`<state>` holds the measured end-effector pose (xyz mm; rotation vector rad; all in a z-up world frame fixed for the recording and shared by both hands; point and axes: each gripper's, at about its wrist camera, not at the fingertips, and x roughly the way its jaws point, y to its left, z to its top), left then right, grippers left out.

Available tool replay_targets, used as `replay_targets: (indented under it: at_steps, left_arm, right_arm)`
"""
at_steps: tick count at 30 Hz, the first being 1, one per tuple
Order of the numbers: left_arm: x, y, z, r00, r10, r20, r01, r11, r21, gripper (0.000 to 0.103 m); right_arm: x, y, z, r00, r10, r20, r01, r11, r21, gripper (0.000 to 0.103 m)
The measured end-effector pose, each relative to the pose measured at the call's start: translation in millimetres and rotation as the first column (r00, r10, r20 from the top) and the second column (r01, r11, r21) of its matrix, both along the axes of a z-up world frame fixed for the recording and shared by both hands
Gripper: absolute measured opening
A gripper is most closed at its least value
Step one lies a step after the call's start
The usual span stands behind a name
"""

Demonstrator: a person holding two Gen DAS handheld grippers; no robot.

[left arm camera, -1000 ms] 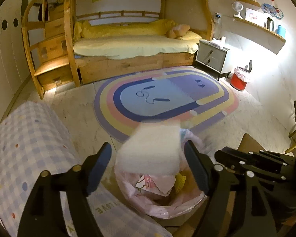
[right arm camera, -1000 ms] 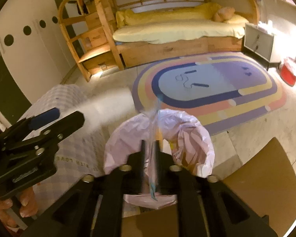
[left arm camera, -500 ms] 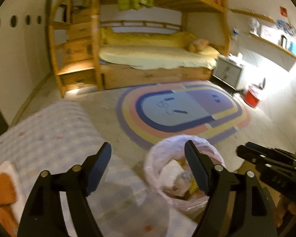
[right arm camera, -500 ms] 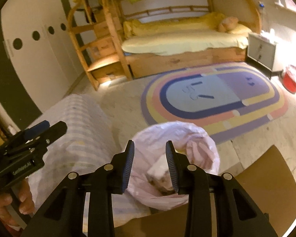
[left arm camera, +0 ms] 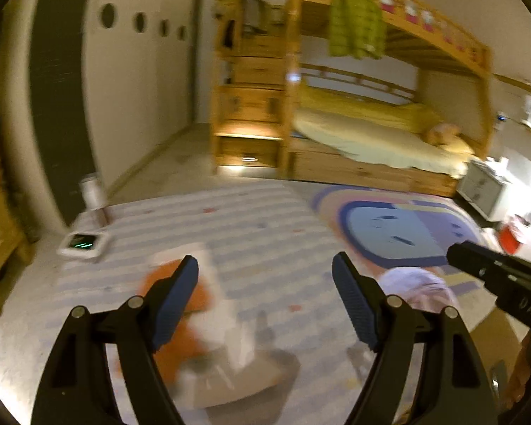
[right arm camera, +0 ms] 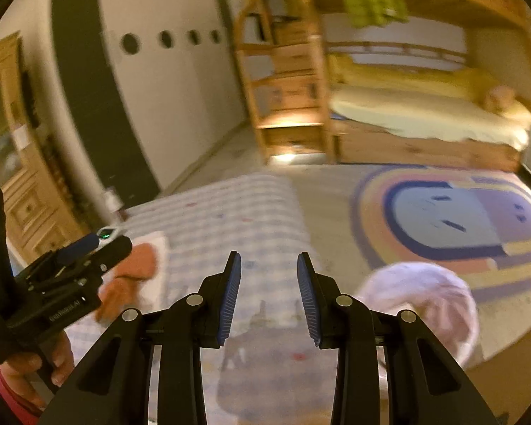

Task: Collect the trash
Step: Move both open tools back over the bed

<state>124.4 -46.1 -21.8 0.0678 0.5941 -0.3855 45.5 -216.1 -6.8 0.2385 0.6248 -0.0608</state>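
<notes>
My left gripper (left arm camera: pixel 265 258) is open and holds nothing. It hovers over a table with a checked cloth (left arm camera: pixel 258 219). Under its left finger lies a blurred orange piece (left arm camera: pixel 200 295) on white paper (left arm camera: pixel 226 322). My right gripper (right arm camera: pixel 269 255) is open too, its jaws narrower, with nothing between them, above the same cloth (right arm camera: pixel 223 212). The orange piece (right arm camera: pixel 141 258) sits to its left, beside the left gripper (right arm camera: pixel 92 248). The pink-lined trash bin (right arm camera: pixel 421 290) stands on the floor to the right of both grippers, and the left wrist view also shows this bin (left arm camera: pixel 417 287).
A white device with a green light (left arm camera: pixel 83 242) and a small jar (left arm camera: pixel 93 191) stand at the table's far left corner. A brownish flat piece (left arm camera: pixel 244 379) lies near the front edge. A brown chair seat (right arm camera: pixel 506 372) is beside the bin. Beyond lie an oval rug (left arm camera: pixel 400 230) and a bunk bed (left arm camera: pixel 371 134).
Both grippers swung left and up, from over the bin to over the table. The left one's white piece and the right one's thin wrapper are gone. The right jaws opened.
</notes>
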Motion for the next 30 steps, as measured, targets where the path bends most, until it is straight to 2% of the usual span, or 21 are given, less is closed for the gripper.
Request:
replay_targets:
  at_steps: [4,8,14,17,19,24,30]
  left_arm:
    - [6,44,0,0.994,0.11,-0.008,-0.11,0.994,0.009,0.076]
    - [16,85,-8,0.978,0.206,-0.044,-0.203,0.978,0.057,0.076]
    - [17,118,-26,0.961,0.26,-0.098,-0.254,0.964,0.073,0.076]
    - [13,115,-33,0.961,0.26,-0.091,-0.251,0.963,0.096,0.077]
    - [14,110,-39,0.961,0.261,-0.088,-0.251,0.961,0.115,0.083]
    - [22,95,-50,0.966,0.21,-0.149,-0.198,0.976,0.088,0.088]
    - [31,71,-60,0.964,0.17,-0.206,-0.154,0.984,0.093,0.09]
  right_arm:
    - [33,43,-1,0.993,0.116,-0.009,-0.116,0.993,-0.012,0.035]
    - [60,77,-1,0.981,0.195,-0.008,-0.196,0.98,-0.034,0.035]
    - [81,108,-12,0.966,0.26,-0.004,-0.26,0.965,-0.042,0.035]
    - [79,114,-19,0.965,0.26,-0.029,-0.261,0.963,-0.07,0.035]
    - [78,111,-21,0.968,0.249,-0.032,-0.25,0.967,-0.053,0.035]
    - [81,106,-24,0.974,0.226,-0.031,-0.228,0.971,-0.074,0.036]
    - [90,94,-28,0.978,0.201,-0.052,-0.204,0.977,-0.069,0.038]
